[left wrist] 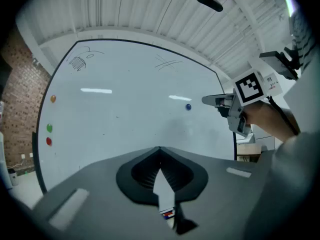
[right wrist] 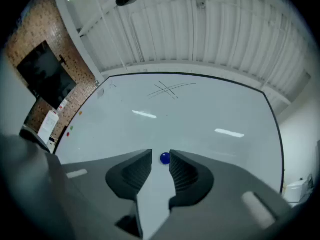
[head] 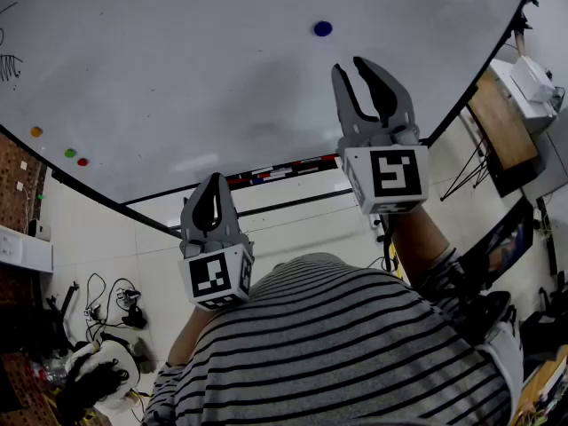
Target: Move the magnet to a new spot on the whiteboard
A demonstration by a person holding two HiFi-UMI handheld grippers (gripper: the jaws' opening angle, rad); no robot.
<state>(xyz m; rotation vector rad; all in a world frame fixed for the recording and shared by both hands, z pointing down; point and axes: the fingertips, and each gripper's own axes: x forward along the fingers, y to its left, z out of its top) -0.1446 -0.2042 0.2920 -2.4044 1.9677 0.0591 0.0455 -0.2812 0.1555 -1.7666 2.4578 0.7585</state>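
R tool point(head: 349, 64) ribbed jaws apart, empty, round blue magnet point(right wrist: 165, 158) ahead on glossy whiteboard point(right wrist: 200, 109); L tool point(left wrist: 160, 149) closed.

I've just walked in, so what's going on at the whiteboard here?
A person faces the whiteboard with a gripper in each hand. The right gripper, jaws open, is lined up on the blue magnet but is short of it. The left gripper is held farther back, shut and empty.
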